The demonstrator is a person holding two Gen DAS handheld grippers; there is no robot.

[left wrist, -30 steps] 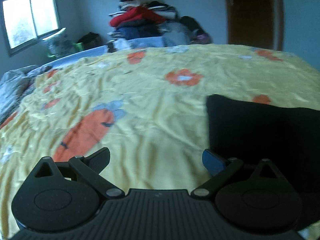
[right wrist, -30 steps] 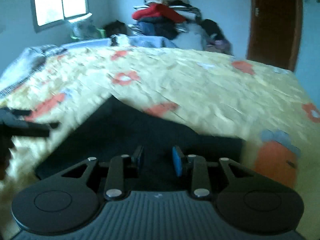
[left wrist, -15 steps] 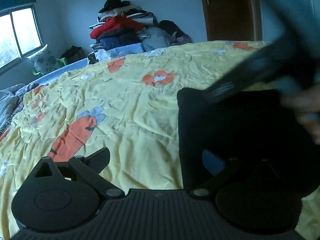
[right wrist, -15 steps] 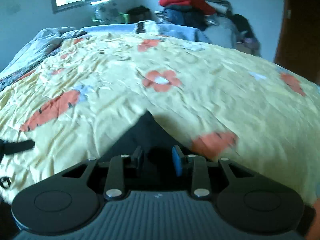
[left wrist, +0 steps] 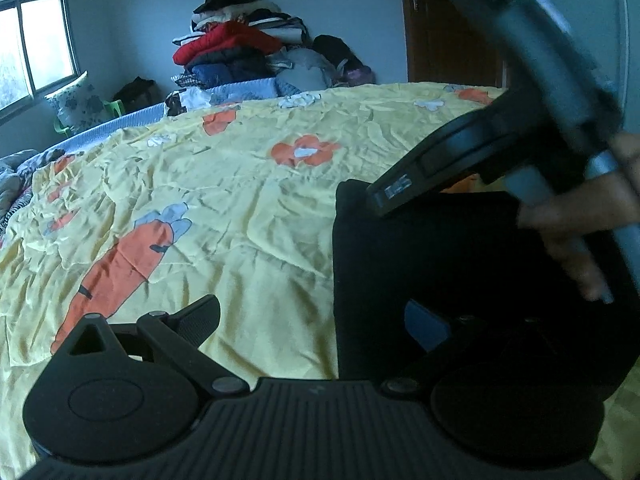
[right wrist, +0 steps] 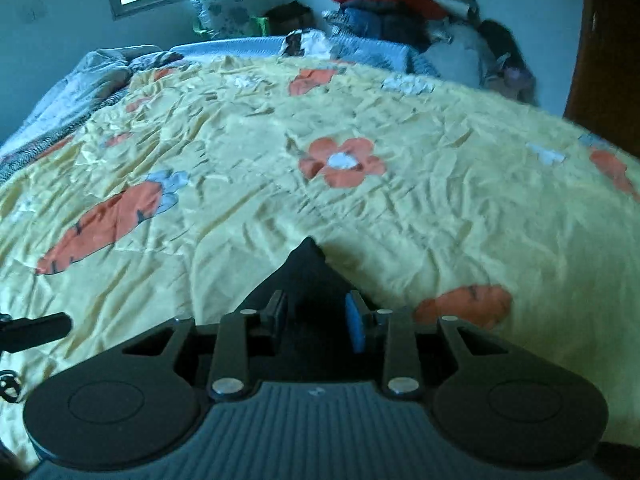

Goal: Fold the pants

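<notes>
**Fold in progress: right gripper carries a corner of the pants across the bed**

Procedure. Keep the left gripper (left wrist: 312, 320), at lower centre of its view, low and clear of the cloth; its jaws stand wide and hold nothing, one finger over the bedspread (left wrist: 240, 208), the other over the dark fabric. Bring the carried corner down square on the layer beneath, then release; a skewed landing would likely leave a crooked fold.

In the right wrist view, the right gripper (right wrist: 316, 320) at lower centre has its jaws narrow. Black cloth fills the gap, and the pads appear to pinch it.

Condition of the pants. The pants (left wrist: 460, 272) are plain black and occupy the lower right of the left wrist view, flat on the bedspread with a straight left edge. In the right wrist view they rise to a peak just above the fingers.
</notes>
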